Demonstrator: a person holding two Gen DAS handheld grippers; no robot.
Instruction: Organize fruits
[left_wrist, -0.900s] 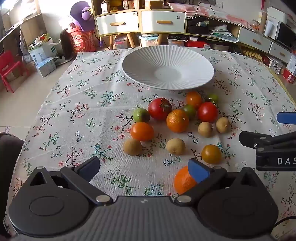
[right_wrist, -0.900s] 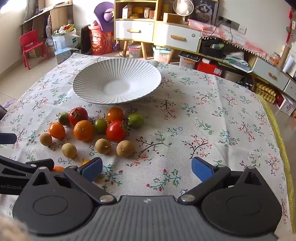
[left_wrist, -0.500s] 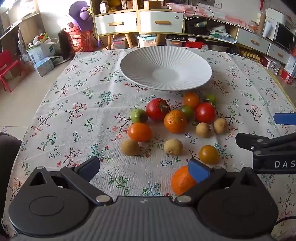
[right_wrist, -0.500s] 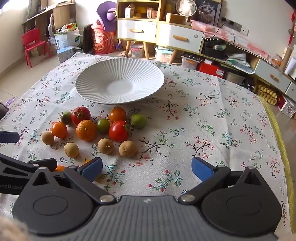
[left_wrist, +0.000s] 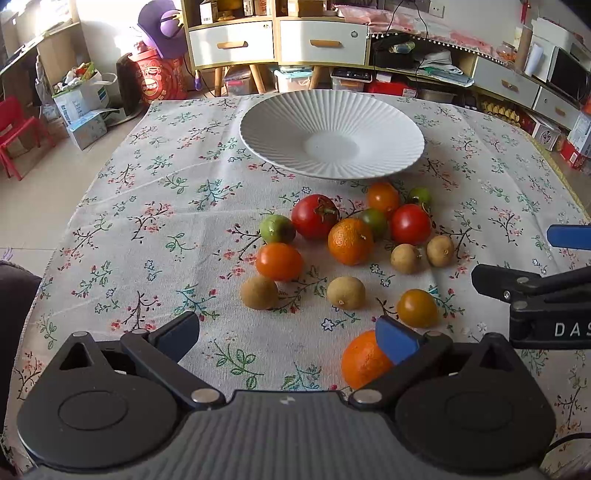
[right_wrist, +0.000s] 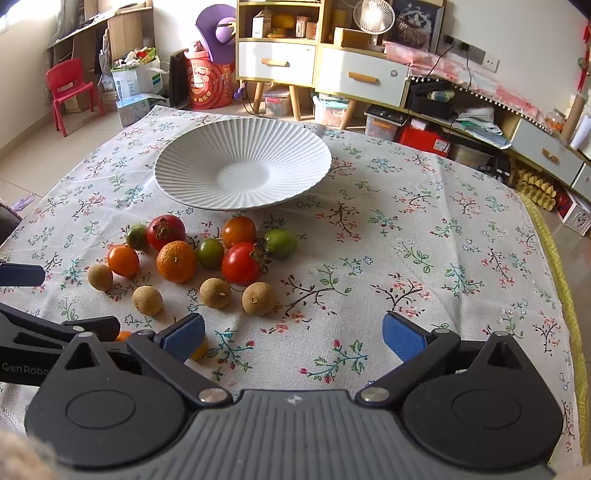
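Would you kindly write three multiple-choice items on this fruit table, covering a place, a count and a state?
1. Where is the white plate relative to the fruits?
A. beyond them
B. under them
C. left of them

2. How many small brown fruits lie on the tablecloth?
A. two
B. four
C. six

3. What does the right gripper hold?
A. a tomato
B. an orange
C. nothing

Answers: 1 A, the plate sits past the cluster, bare. 2 B, four brown fruits show. 3 C, its fingers stand wide apart over bare cloth.
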